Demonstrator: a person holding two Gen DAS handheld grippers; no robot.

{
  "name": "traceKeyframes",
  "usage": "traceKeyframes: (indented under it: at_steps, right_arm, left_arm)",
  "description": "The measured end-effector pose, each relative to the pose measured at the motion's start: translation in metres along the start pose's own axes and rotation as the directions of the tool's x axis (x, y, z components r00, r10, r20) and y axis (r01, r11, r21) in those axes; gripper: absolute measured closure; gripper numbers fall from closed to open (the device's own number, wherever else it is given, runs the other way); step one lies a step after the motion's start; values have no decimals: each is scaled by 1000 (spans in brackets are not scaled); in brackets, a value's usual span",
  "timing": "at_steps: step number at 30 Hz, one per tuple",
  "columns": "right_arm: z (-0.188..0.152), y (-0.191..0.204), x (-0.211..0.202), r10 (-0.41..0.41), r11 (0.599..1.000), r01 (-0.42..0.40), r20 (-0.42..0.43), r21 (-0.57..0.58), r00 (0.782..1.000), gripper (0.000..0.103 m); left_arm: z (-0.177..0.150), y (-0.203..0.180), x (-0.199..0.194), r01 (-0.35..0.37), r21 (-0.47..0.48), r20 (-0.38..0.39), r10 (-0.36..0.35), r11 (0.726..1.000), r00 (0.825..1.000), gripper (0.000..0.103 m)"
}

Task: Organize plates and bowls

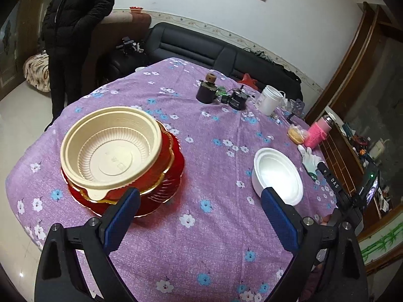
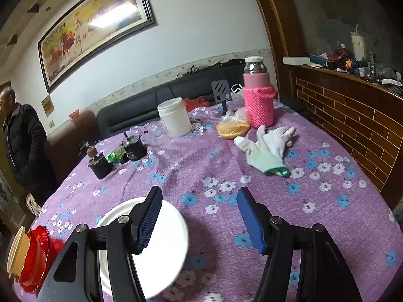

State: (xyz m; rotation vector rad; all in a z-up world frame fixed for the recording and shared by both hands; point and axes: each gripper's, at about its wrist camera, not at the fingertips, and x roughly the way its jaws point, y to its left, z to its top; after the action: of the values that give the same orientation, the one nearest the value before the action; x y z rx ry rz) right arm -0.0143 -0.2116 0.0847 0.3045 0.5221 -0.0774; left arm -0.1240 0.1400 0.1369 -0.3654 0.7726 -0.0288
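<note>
Lying under right tool's [image 2: 200,216] left finger: white bowl [image 2: 166,246].

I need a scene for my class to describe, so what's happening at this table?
A person is sorting dishes with a gripper in each hand. The left gripper is open and empty, over the cloth beside the cream bowl, which sits nested in the red plates. The right gripper is open over the near rim of the white bowl, not gripping it. That bowl stands apart from the stack.
</note>
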Motion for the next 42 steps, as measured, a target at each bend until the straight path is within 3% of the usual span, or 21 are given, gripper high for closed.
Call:
traceKeyframes:
  at_steps: [4, 7, 9, 16, 18, 19, 23, 27, 29, 33, 36, 38, 40, 42]
  right_arm:
    - [-3, -11, 1, 31, 1000, -31, -24, 0, 999, 38]
    - [-6, -14, 11, 82, 997, -81, -78, 17, 994, 54]
    - [-8, -11, 15, 110, 994, -109, -104, 15, 989, 56]
    - [-24, 9, 34, 92, 992, -106, -204, -63, 975, 63]
    - [-29, 9, 43, 115, 991, -130, -247, -45, 962, 76]
    - [-31, 8, 45, 131, 989, -144, -263, -31, 956, 88]
    - [-29, -3, 43, 252, 968, -236, -270, 90, 929, 91]
    - [-27, -20, 46, 397, 907, -332, -260, 260, 880, 95]
    - [-25, -27, 44, 431, 884, -354, -241, 306, 869, 97]
    - [-13, -20, 29, 355, 923, -309, -202, 228, 913, 97]
    - [-5, -8, 14, 315, 944, -290, -177, 155, 932, 97]
    - [5, 5, -2, 241, 970, -235, -133, 58, 961, 97]
    - [13, 31, -24, 135, 984, -140, -51, -110, 990, 97]
    - [6, 71, -45, 38, 944, -18, 53, -329, 998, 97]
  left_arm:
    - [-3, -1, 4, 16, -7, -5, -16, 1000, 1000, 7]
    - [-7, -4, 13, 31, -8, -43, -32, 999, 999, 7]
    - [-11, -8, 17, 38, 5, -60, -37, 999, 998, 7]
    - [-15, -14, 20, 40, 24, -69, -38, 999, 997, 7]
    - [-16, -14, 21, 40, 25, -72, -38, 999, 997, 7]
    - [-16, -13, 21, 39, 24, -73, -37, 999, 997, 7]
    - [-16, -12, 24, 33, 18, -79, -32, 999, 996, 7]
    - [-17, -13, 27, 29, 22, -85, -27, 999, 996, 7]
    - [-18, -15, 28, 27, 25, -92, -25, 999, 995, 7]
    - [-18, -18, 29, 38, 37, -103, -34, 999, 994, 7]
    - [-18, -19, 26, 47, 49, -99, -43, 998, 994, 7]
    - [-18, -16, 23, 54, 43, -95, -49, 998, 994, 7]
    - [-18, -9, 21, 61, 23, -87, -58, 998, 995, 7]
    - [-17, 0, 17, 63, -3, -77, -63, 998, 995, 7]
